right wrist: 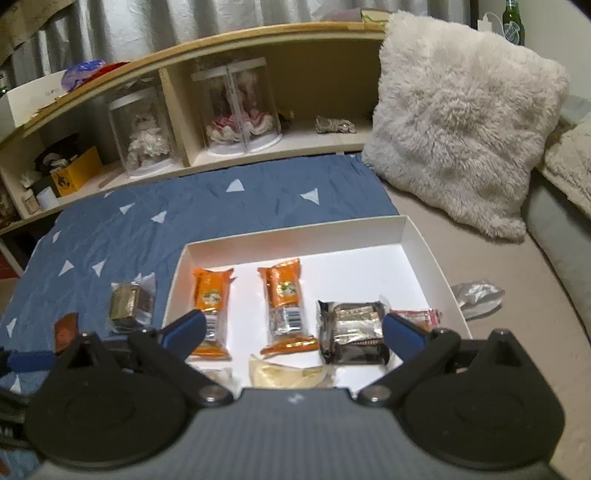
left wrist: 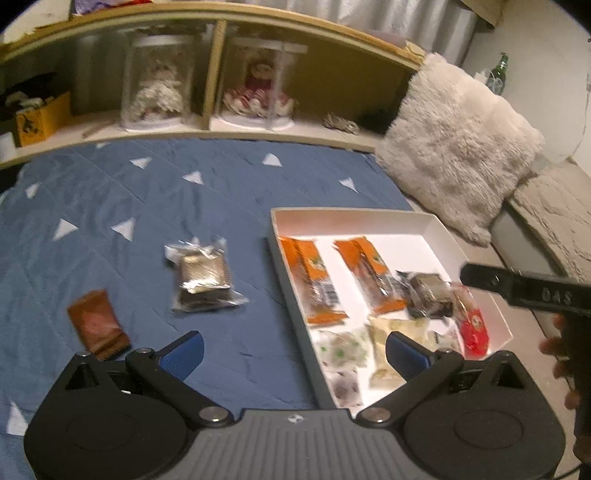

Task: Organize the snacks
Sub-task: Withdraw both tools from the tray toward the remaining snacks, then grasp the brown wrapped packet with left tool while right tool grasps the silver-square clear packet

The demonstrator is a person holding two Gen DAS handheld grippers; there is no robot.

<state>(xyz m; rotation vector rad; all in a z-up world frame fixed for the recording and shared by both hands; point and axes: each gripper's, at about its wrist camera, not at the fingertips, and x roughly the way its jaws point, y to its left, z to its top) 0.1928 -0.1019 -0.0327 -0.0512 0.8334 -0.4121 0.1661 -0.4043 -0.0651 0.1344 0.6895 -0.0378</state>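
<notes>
Snacks fill the white box beside a fluffy pillow; both grippers gape wide, empty.

Blue quilt with white triangles covers bed. Fluffy white cushion leans at right. Wooden headboard shelf holds two dolls in clear cases, yellow box. Green bottle stands far right, behind cushion.
</notes>
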